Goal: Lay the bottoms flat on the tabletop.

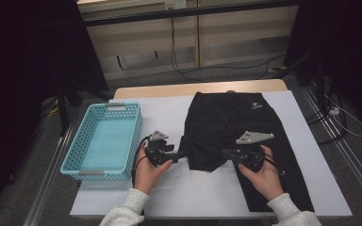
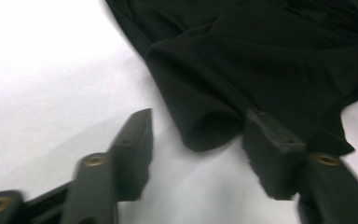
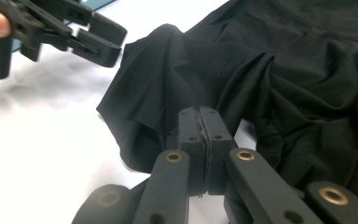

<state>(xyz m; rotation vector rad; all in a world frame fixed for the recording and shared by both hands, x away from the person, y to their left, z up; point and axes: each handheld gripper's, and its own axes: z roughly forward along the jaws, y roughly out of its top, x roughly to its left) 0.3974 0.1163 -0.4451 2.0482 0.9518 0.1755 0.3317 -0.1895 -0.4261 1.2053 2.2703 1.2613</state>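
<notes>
A black garment [image 1: 235, 117] lies spread on the white table [image 1: 179, 193], with its near left part folded over. My right gripper [image 1: 226, 153] is shut on a pinch of that fold, and the cloth [image 3: 307, 70] bunches up around the closed jaws [image 3: 199, 114]. My left gripper [image 1: 181, 153] stands open at the fold's left edge. In the left gripper view its jaws [image 2: 199, 119] sit either side of a rounded fold of the cloth [image 2: 242, 60], low over the table. In the right gripper view the left gripper [image 3: 102, 39] appears at the upper left.
A light blue plastic basket [image 1: 75, 150] stands at the table's left side, with nothing in it. Cables run over the floor behind the table. Bare white tabletop lies between the basket and the garment.
</notes>
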